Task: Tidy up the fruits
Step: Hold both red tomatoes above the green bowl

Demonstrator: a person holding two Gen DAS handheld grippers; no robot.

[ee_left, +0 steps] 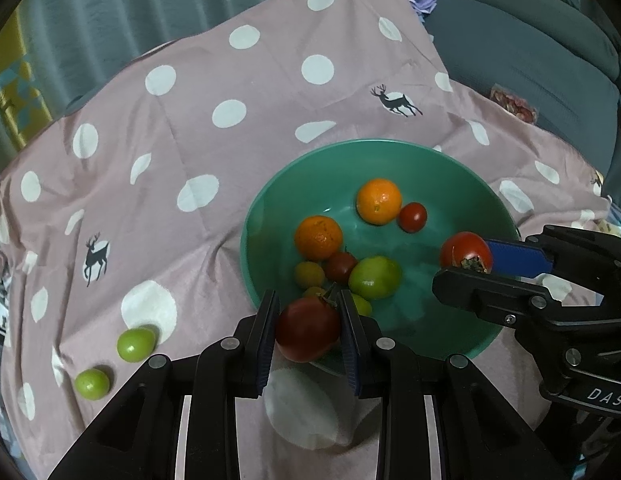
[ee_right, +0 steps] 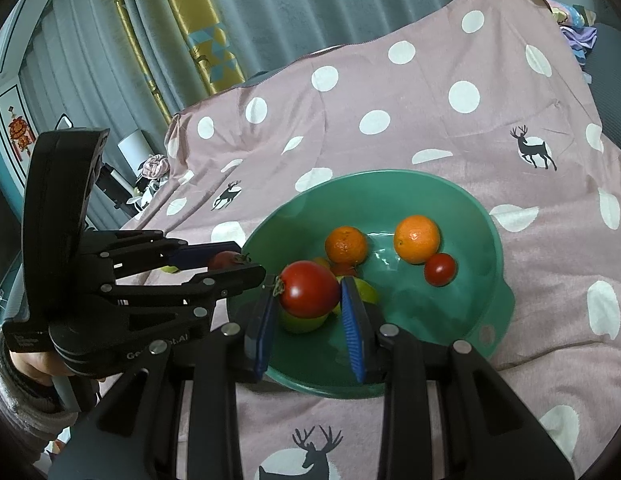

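Note:
A teal bowl (ee_left: 270, 200) (ee_right: 390, 178) sits on the pink dotted cloth. It holds two oranges (ee_left: 379, 201) (ee_left: 318, 237), a small red tomato (ee_left: 411, 217), a green fruit (ee_left: 374, 283) and a few smaller fruits. My left gripper (ee_left: 308, 320) is shut on a dark red tomato (ee_left: 308, 330) over the bowl's near rim. It shows in the right wrist view as the left gripper (ee_right: 238, 258). My right gripper (ee_right: 309, 296) is shut on a bright red tomato (ee_right: 309, 290) above the bowl's inside. In the left wrist view the right gripper (ee_left: 466, 264) comes in from the right.
Two green fruits (ee_left: 135, 344) (ee_left: 92, 384) lie on the cloth left of the bowl. A person's hand and grey sleeve (ee_right: 26, 364) hold the left gripper. Curtains hang behind, and a grey-blue sofa (ee_left: 530, 60) stands at the right.

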